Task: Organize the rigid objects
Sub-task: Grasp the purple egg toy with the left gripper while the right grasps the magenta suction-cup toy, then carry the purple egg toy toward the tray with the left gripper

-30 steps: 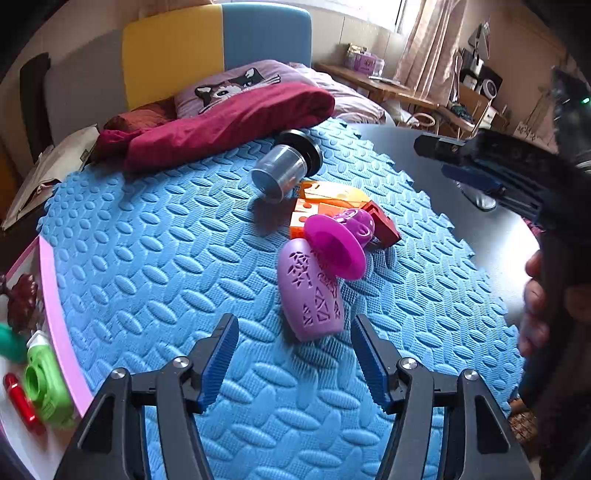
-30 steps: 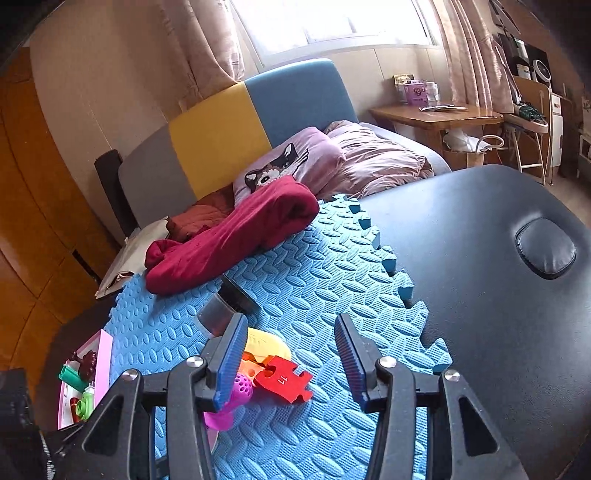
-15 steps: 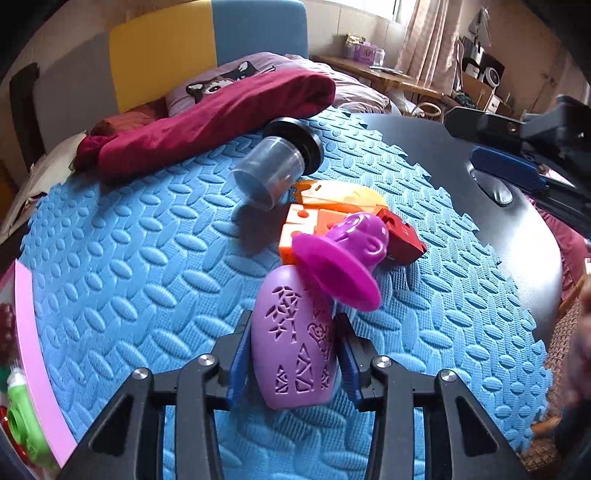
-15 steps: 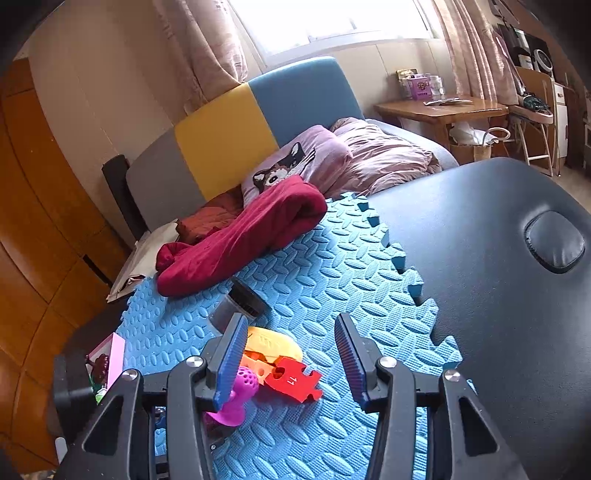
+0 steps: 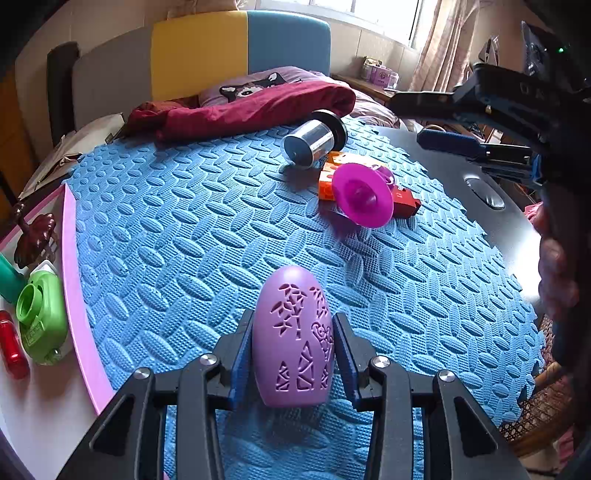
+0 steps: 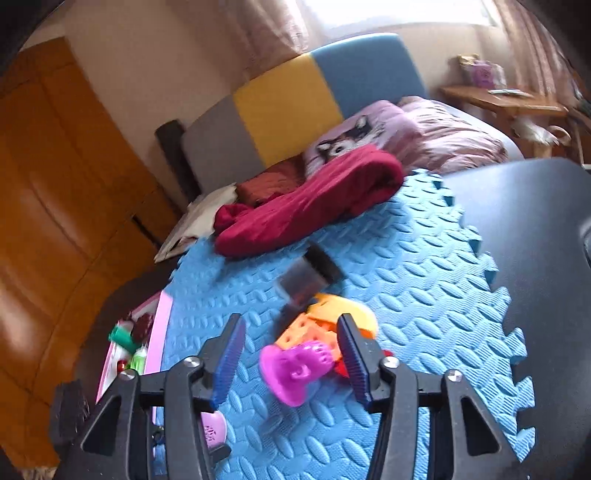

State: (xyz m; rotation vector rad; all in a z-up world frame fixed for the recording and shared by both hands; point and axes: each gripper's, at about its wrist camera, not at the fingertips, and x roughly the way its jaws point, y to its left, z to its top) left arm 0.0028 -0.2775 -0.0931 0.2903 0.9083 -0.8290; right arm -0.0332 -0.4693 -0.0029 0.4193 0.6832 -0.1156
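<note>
Across the blue foam mat (image 5: 177,236), only the left wrist view shows the left gripper (image 5: 293,343) clamped on the purple egg-shaped shell (image 5: 293,339) (lifted or resting, unclear); the right gripper (image 6: 290,341), jaws just widened and empty, frames the magenta funnel-shaped toy (image 6: 295,367).

Daylight is admitted through the window (image 5: 373,11) behind the bed, blown out to white glare. Soft shadows are cast on the blue foam mat (image 5: 207,236). Straight lines are bent by fisheye distortion and corners are darkened. The right wrist view is smeared by motion blur.
</note>
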